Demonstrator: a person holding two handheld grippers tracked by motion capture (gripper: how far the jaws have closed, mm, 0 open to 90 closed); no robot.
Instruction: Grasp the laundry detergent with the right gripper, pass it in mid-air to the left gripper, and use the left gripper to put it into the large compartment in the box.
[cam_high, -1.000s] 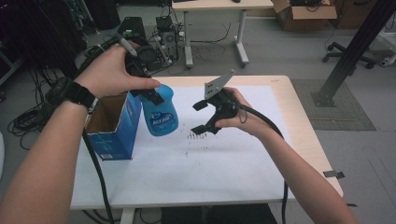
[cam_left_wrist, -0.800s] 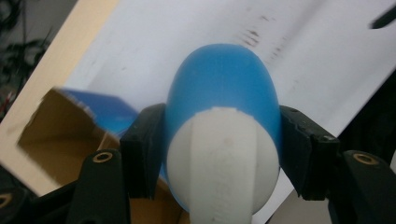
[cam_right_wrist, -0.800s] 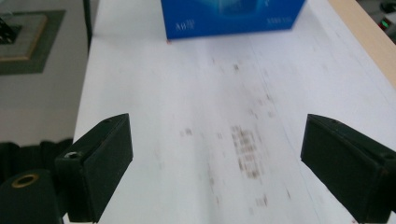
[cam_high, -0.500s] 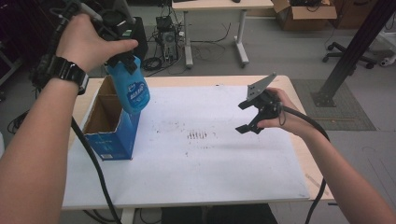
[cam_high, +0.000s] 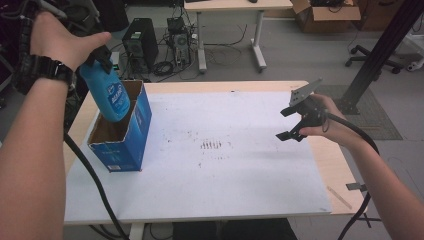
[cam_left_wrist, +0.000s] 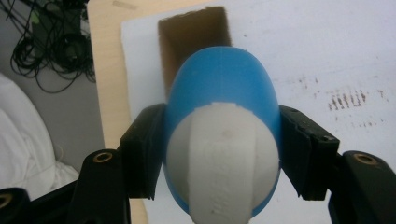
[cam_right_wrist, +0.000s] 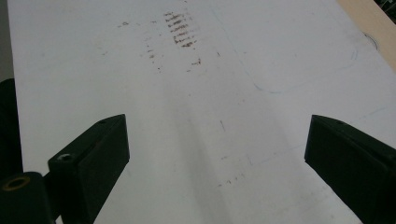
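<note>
Nearest the person, the white sheet (cam_high: 210, 170) covers the table (cam_high: 320, 165), bare in front apart from a patch of dark smudges (cam_high: 212, 145) to the right of the box. Over on the far side from the box, well apart from it, the right gripper (cam_high: 289, 125) hovers above the sheet's right edge, its jaws spread wide with nothing between them. Now the box (cam_high: 122, 145): a blue carton, open at the top, standing upright near the sheet's left edge. Just above its opening hangs the blue bottle (cam_high: 111, 97), bottom end dipping past the rim, clamped at the neck by the left gripper (cam_left_wrist: 219, 154), jaws pressed on both sides.
</note>
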